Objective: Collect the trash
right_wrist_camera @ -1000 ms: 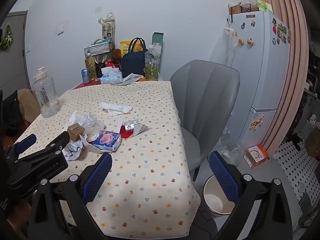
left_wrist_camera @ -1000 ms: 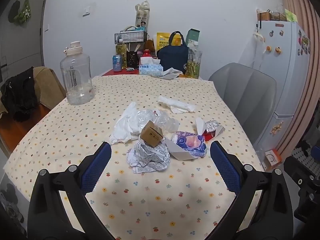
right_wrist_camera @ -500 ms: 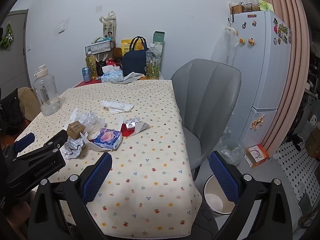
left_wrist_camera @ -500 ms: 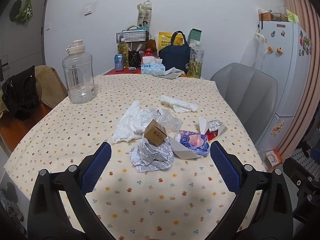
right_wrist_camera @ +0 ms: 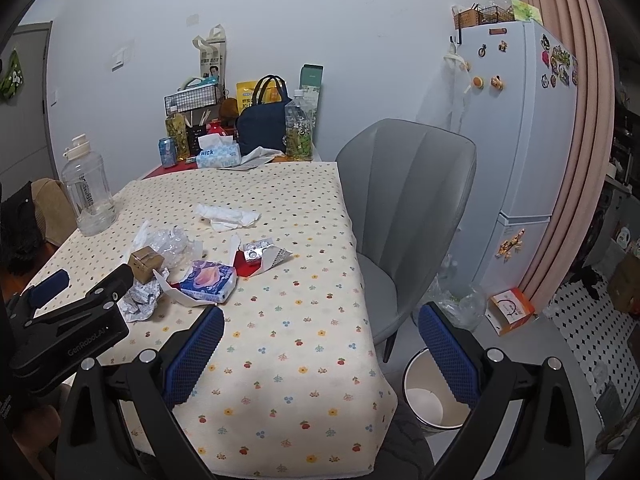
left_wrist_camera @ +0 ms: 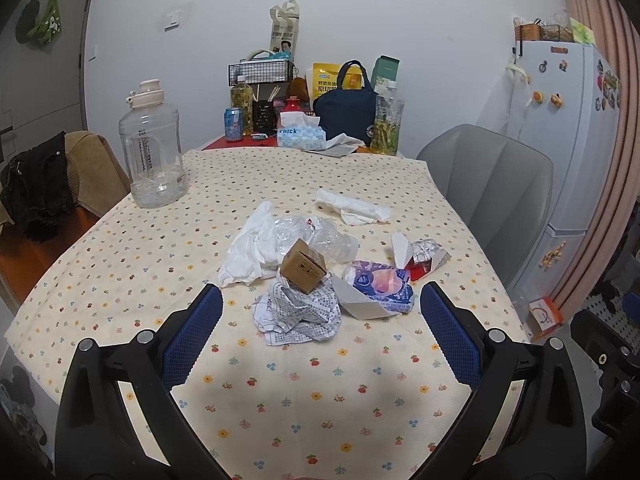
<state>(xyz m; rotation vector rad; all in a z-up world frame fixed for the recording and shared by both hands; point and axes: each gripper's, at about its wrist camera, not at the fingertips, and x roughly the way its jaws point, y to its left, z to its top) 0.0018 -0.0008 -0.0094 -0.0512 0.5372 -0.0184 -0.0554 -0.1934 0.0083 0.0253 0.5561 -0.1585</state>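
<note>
Over the trash pile, the left gripper (left_wrist_camera: 320,304) hangs wide open; best drop squarely onto the crumpled paper (left_wrist_camera: 298,314), right gripper (right_wrist_camera: 318,330) open too.

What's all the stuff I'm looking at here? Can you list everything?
Table: one, cream floral cloth, centre.
Cardboard box: one, brown, on the crumpled paper.
Crumpled paper: one, white with print, nearest the left gripper.
Tissue pack: one, purple-pink, right of the box.
Clear plastic wrap: one, behind the box.
White tissues: one wad, further back; another left of the wrap.
Red packet with foil blister: one, right side.
Water jug: one, clear, left edge.
Tissue box: one, blue, far end.
Navy bag: one, far end.
Chair: one, grey, right of table.
Waste bin: one, white, on floor.
Fridge: one, white, with magnets.
Left gripper: open, empty.
Right gripper: open, empty.
</note>
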